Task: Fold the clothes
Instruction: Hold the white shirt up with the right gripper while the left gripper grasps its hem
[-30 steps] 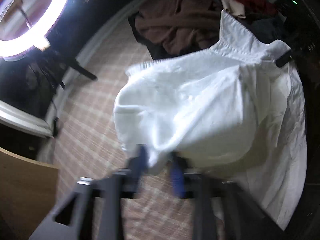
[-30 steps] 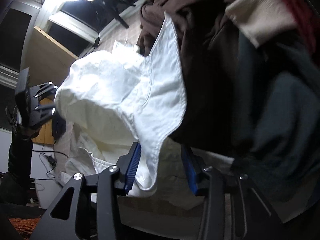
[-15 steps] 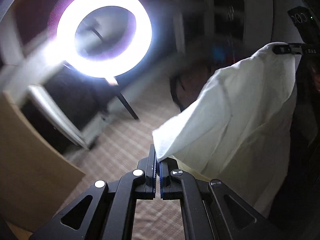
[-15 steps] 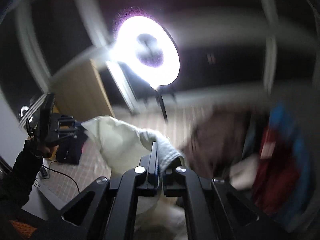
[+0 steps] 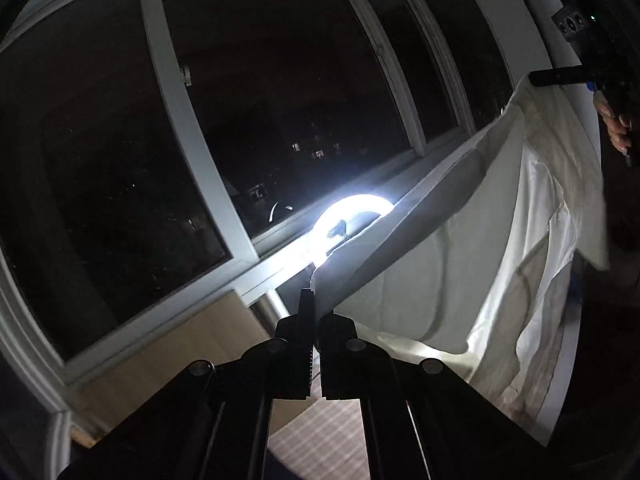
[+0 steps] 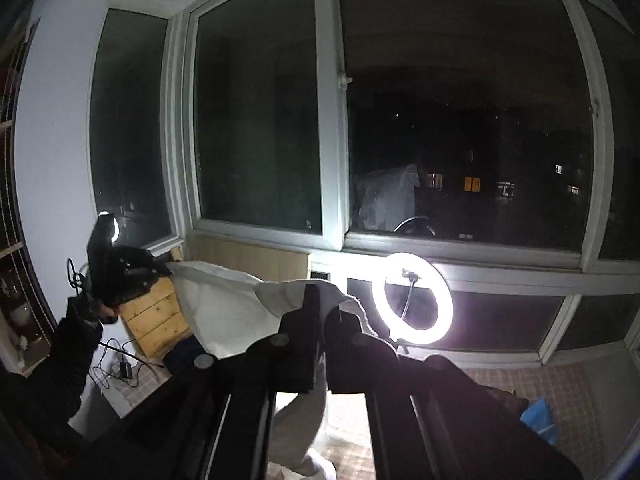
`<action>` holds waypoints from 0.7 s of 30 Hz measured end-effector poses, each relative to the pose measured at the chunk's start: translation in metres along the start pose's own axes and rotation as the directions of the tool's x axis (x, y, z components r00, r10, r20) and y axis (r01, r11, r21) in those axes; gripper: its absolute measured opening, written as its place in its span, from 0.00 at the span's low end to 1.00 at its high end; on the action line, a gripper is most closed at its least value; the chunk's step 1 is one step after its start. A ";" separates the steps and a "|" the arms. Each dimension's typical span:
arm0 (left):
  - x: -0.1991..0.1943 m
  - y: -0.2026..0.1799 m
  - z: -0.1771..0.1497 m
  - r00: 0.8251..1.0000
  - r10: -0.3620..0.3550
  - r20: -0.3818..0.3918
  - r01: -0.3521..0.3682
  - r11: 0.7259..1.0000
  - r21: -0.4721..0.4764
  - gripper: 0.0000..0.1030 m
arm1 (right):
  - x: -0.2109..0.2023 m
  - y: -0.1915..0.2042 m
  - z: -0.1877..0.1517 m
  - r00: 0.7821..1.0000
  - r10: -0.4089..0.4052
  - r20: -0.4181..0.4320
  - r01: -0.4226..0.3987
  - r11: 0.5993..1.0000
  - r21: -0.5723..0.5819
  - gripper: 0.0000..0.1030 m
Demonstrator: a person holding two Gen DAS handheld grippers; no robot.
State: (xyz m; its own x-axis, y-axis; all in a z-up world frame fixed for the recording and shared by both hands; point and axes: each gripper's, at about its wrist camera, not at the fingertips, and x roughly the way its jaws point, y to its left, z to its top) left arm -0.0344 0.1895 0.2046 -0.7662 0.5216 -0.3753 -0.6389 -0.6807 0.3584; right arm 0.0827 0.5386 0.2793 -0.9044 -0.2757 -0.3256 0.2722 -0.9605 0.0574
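Note:
A white garment hangs in the air, stretched between both grippers in front of a dark window. My left gripper is shut on one top corner of it. My right gripper is shut on the other corner; the cloth sags from it toward the left gripper, seen at the left of the right wrist view. The right gripper also shows at the upper right of the left wrist view, pinching the cloth's edge. The garment's lower part drapes down out of sight.
A lit ring light on a stand is below the windowsill. Large dark windows fill the background. A wooden crate and cables sit at left. The checked surface lies below. A blue item lies at right.
Both grippers have lifted the white garment high off the checked surface and pulled apart, spreading it. The views have swung up from the clothes pile to the window.

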 end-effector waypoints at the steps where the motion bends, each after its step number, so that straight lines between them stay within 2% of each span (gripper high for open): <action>1: 0.007 -0.007 -0.008 1.000 -0.003 -0.028 0.003 1.000 0.018 0.02 | 0.009 -0.007 -0.013 1.000 0.010 -0.024 -0.010 1.000 0.030 0.02; 4: 0.041 -0.033 -0.041 0.991 -0.037 -0.130 0.043 0.998 0.048 0.02 | 0.039 -0.030 -0.054 0.994 0.041 -0.099 -0.029 0.992 0.122 0.02; 5: 0.059 -0.042 -0.057 0.982 -0.066 -0.176 0.074 0.997 0.039 0.02 | 0.056 -0.042 -0.076 0.989 0.054 -0.134 -0.032 0.986 0.162 0.02; 7: 0.101 -0.065 -0.096 0.951 -0.131 -0.280 0.137 0.991 0.001 0.02 | 0.097 -0.068 -0.135 0.968 0.093 -0.233 -0.033 0.969 0.247 0.03; 9: 0.146 -0.089 -0.139 0.906 -0.161 -0.390 0.162 0.986 -0.033 0.02 | 0.147 -0.093 -0.203 0.934 0.117 -0.337 -0.006 0.950 0.311 0.03; 12: 0.207 -0.123 -0.199 0.824 -0.196 -0.532 0.179 0.980 -0.084 0.02 | 0.212 -0.131 -0.295 0.874 0.187 -0.449 0.029 0.902 0.432 0.03; 15: 0.248 -0.149 -0.238 0.752 -0.229 -0.617 0.182 0.973 -0.140 0.02 | 0.260 -0.155 -0.364 0.799 0.179 -0.574 0.102 0.900 0.423 0.03; 16: 0.262 -0.158 -0.251 0.726 -0.241 -0.644 0.182 0.971 -0.158 0.02 | 0.265 -0.162 -0.377 0.782 0.181 -0.596 0.112 0.901 0.420 0.04; 17: 0.270 -0.164 -0.256 0.709 -0.255 -0.657 0.181 0.967 -0.179 0.01 | 0.272 -0.169 -0.390 0.763 0.189 -0.618 0.122 0.897 0.425 0.04; 18: 0.273 -0.167 -0.257 0.703 -0.260 -0.662 0.179 0.966 -0.189 0.02 | 0.274 -0.175 -0.399 0.746 0.194 -0.637 0.132 0.894 0.427 0.05; 21: 0.276 -0.171 -0.255 0.696 -0.261 -0.669 0.171 0.965 -0.199 0.02 | 0.268 -0.186 -0.413 0.705 0.195 -0.682 0.154 0.896 0.416 0.17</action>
State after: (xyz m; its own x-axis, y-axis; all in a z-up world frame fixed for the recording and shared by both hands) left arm -0.1188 0.3183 -0.1784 -0.3203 0.1967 -0.9267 -0.7340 -0.6699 0.1115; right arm -0.0751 0.6579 -0.2081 -0.3603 -0.3570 -0.8618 -0.0315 -0.9187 0.3937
